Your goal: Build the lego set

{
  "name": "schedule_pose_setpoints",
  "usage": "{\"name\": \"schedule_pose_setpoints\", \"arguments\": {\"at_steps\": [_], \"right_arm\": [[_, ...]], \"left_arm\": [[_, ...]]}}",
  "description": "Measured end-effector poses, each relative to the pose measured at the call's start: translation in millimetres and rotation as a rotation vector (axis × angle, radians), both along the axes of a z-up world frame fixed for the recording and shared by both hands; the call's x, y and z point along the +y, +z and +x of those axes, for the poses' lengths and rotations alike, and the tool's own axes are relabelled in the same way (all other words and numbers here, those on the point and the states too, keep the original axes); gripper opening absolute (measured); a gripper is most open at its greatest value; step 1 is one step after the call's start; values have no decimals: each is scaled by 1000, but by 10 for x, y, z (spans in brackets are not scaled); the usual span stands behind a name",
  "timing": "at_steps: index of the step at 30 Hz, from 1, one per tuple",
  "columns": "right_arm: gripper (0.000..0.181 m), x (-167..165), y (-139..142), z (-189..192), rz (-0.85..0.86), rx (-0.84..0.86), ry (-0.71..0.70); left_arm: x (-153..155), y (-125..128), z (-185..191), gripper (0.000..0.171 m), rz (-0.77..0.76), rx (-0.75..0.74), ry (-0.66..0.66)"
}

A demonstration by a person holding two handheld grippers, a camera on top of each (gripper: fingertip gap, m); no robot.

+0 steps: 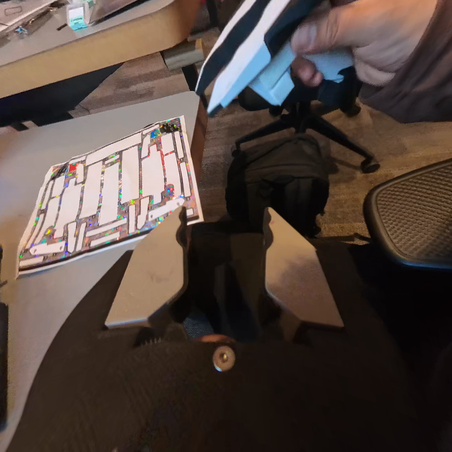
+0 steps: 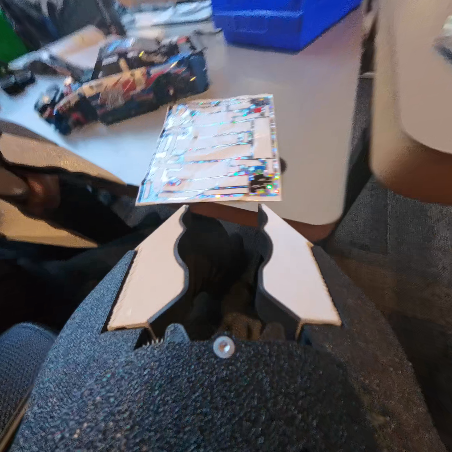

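Observation:
A holographic sticker sheet [image 1: 115, 193] with most stickers peeled off lies flat at the grey table's [image 1: 61, 141] right edge. My left gripper [image 1: 225, 212] is open and empty, its left fingertip just over the sheet's near right corner. My right gripper [image 2: 223, 208] is open and empty, just short of the same sheet's [image 2: 212, 149] near edge. It also shows in the left wrist view [image 1: 244, 61], held in a hand, high above the table corner. A partly built dark lego race car [image 2: 127, 88] stands on the table [image 2: 305, 122] beyond the sheet, to the left.
A blue bin [image 2: 276, 22] stands at the table's far side. A black backpack [image 1: 276, 181] sits on the carpet beside the table. A mesh office chair [image 1: 415, 215] is at the right, another chair's wheeled base [image 1: 305, 127] behind. A second desk [image 1: 97, 44] lies beyond.

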State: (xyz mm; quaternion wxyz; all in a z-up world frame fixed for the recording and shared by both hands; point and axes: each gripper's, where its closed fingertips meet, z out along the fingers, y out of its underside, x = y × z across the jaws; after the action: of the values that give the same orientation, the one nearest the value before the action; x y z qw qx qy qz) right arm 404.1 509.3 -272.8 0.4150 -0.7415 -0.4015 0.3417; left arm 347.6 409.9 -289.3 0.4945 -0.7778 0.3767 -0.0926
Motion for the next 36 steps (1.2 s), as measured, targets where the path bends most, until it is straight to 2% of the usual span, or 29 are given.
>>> {"name": "schedule_pose_setpoints", "arguments": {"at_steps": [4,8,10,13,17,19,22,29,33,36], "right_arm": [[62,-278,-26,-351,175,-126,226],[68,-487,-139,-640,327,-267,438],[68,-516,-254,-697,374,-344,499],[65,-484,-273,-728,418,-378,500],[62,-550,-91,-732,325,-229,459],[58,-513,-46,-688,292,-176,403],[61,-352,-75,-528,270,-187,288],[62,-501,-84,-449,246,-185,315],[60,-529,-26,-585,168,-73,272],[64,-497,-56,-611,141,-59,273]], "left_arm": [[-111,-18,-113,56,31,-18,52],[-228,-136,-228,58,-44,-62,111],[-288,-209,-287,59,-79,-77,141],[-362,-272,-356,60,-96,-88,167],[-437,-338,-414,61,-116,-86,174],[-458,-360,-421,61,-133,-101,170],[-458,-356,-430,61,-144,-120,169],[-453,-358,-419,59,-147,-131,161],[-500,-382,-413,59,-152,-114,160],[-542,-397,-425,58,-155,-99,162]]}}
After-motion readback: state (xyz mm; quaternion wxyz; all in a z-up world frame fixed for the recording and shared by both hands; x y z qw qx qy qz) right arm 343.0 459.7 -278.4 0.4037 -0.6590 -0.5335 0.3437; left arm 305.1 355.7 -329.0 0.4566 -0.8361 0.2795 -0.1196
